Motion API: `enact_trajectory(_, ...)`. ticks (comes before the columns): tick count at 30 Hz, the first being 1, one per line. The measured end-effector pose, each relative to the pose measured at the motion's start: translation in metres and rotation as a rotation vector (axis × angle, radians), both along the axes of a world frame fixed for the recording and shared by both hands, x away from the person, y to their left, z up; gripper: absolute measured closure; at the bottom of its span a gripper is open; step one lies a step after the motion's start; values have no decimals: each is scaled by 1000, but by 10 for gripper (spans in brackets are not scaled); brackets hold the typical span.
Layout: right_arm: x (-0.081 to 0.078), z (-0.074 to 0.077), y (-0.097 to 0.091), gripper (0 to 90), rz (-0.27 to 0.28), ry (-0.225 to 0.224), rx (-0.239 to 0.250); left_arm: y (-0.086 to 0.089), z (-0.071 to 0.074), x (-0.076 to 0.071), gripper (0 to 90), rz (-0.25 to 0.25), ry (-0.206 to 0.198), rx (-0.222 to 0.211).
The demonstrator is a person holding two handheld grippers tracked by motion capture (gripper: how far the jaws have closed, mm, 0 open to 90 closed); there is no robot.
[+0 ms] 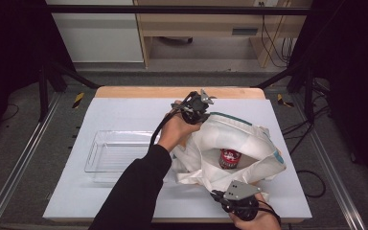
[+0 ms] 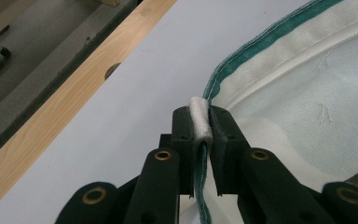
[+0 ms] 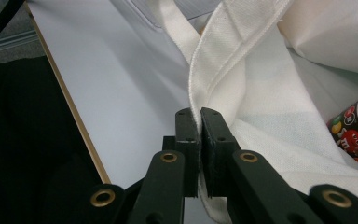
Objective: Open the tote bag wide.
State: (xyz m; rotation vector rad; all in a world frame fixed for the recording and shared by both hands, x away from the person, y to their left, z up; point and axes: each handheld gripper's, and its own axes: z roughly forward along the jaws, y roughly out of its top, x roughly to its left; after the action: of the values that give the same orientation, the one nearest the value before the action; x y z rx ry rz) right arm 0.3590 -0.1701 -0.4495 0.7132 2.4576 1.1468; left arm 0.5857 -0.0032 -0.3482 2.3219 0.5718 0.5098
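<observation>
While I've got both grippers clamped on the bag (image 1: pixel 239 139) rim, left gripper (image 1: pixel 195 111) at the far edge and right gripper (image 1: pixel 235 199) at the near edge, a slipped hem would let the mouth collapse onto the can (image 1: pixel 229 158) inside. Can sits upright in the bag, long axis vertical, tray (image 1: pixel 106 152) left of bag.
</observation>
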Motion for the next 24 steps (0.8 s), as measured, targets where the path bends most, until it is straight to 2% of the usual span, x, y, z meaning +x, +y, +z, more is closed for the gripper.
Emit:
enact_trajectory(6,0,2,-1,829,-8,-3,21,1,4,-6,799,-4,-9,-2)
enact_trajectory(10,0,2,-1,758,-26,-16,19,3,10,-14,732,0,-35,-16)
enact_trajectory(11,0,2,-1,735,-35,-22,14,3,11,-17,732,0,-45,-22)
enact_trajectory(12,-1,3,-2,704,-44,-32,16,4,13,-19,693,1,-51,-21)
enact_trajectory(13,-1,5,-3,637,-59,-48,29,6,17,-24,652,-6,-68,-46)
enact_trajectory(14,-1,5,-3,637,-59,-48,29,6,17,-24,635,-6,-68,-46)
enact_trajectory(15,-2,7,-4,587,-75,-58,36,8,22,-31,610,-9,-82,-64)
enact_trajectory(17,-1,8,-4,564,-78,-66,36,9,24,-34,588,-13,-87,-67)
enact_trajectory(19,-1,10,-5,480,-96,-79,36,12,32,-45,532,-15,-117,-67)
enact_trajectory(22,-3,13,-3,396,-104,-90,42,17,37,-54,487,-18,-123,-82)
enact_trajectory(24,-7,18,-3,360,-101,-93,60,26,41,-70,464,-32,-147,-123)
